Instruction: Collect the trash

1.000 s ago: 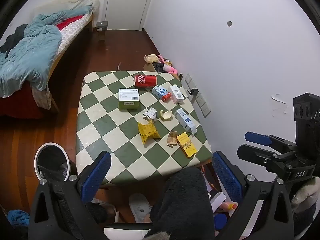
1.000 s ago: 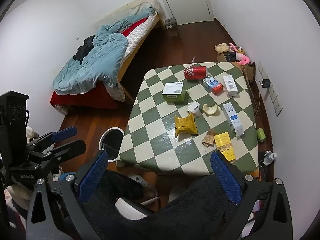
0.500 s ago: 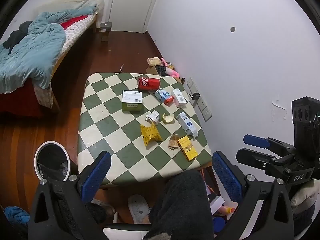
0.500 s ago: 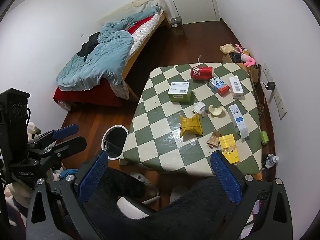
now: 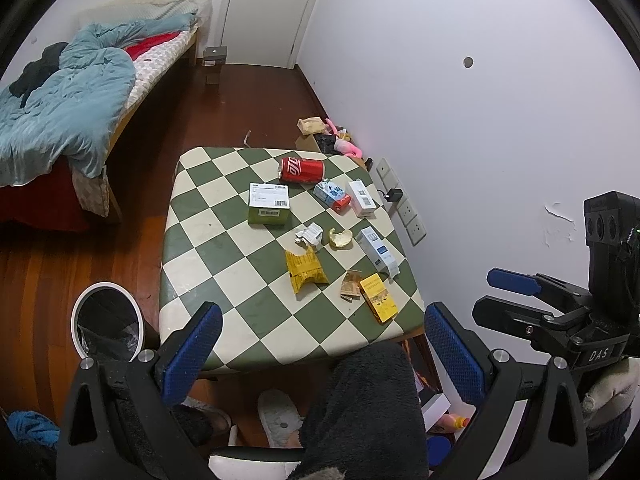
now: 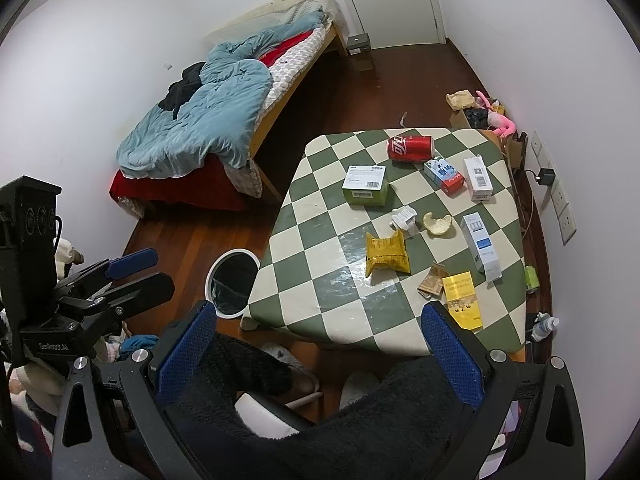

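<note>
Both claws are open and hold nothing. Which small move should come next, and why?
Probably lower the right claw toward the yellow flat box, the trash piece nearest the table's front edge. Both claws, left too, are open above that edge, and all the trash lies uncollected. The bin stands left of the table.

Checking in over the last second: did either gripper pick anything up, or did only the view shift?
Nothing was picked up or let go. Both cameras drifted back and up, so the checkered table sits lower and smaller in view. The left gripper and right gripper stayed open and empty. The red can, yellow wrapper and trash bin have not moved.
</note>
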A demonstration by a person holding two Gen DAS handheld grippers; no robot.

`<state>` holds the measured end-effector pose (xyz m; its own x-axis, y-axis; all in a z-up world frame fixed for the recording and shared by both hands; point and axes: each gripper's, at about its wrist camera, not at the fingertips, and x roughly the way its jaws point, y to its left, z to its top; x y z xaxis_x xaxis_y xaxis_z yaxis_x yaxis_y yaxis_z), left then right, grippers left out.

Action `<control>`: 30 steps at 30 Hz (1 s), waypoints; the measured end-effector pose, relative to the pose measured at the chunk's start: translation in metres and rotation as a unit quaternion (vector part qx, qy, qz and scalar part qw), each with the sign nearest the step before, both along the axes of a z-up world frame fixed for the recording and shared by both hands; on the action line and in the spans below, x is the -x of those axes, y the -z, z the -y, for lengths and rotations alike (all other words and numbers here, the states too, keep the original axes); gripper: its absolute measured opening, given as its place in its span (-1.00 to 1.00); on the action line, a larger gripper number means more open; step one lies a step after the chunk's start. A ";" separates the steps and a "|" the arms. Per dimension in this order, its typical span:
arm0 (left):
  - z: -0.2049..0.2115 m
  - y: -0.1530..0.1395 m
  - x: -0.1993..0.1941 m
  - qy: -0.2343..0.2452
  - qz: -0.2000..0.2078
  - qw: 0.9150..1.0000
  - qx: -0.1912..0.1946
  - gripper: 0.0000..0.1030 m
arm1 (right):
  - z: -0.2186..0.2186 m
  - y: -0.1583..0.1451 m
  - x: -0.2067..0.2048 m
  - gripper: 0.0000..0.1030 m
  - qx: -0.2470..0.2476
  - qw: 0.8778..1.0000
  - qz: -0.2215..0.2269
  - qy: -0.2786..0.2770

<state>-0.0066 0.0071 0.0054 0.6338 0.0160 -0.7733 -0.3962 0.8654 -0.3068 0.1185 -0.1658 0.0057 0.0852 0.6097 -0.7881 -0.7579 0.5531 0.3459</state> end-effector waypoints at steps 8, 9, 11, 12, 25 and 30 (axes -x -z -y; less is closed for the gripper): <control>-0.002 0.000 0.001 0.000 0.000 1.000 0.000 1.00 | -0.002 -0.002 0.002 1.00 0.000 1.000 0.002 -0.001; -0.002 -0.001 0.002 0.000 0.000 1.000 0.000 1.00 | -0.002 -0.002 0.002 1.00 0.000 1.000 0.002 -0.001; -0.002 -0.002 0.002 0.002 0.000 1.000 0.000 1.00 | -0.002 -0.002 0.002 1.00 0.000 1.000 0.002 0.000; -0.002 -0.003 0.002 0.002 0.000 1.000 0.000 1.00 | -0.003 -0.002 0.002 1.00 0.000 1.000 0.002 0.000; -0.002 -0.004 0.001 0.002 0.000 1.000 0.000 1.00 | -0.004 -0.003 0.003 1.00 0.000 1.000 0.003 -0.001; -0.002 -0.005 0.000 0.002 0.000 1.000 -0.002 1.00 | -0.003 -0.003 0.003 1.00 0.000 1.000 0.003 -0.001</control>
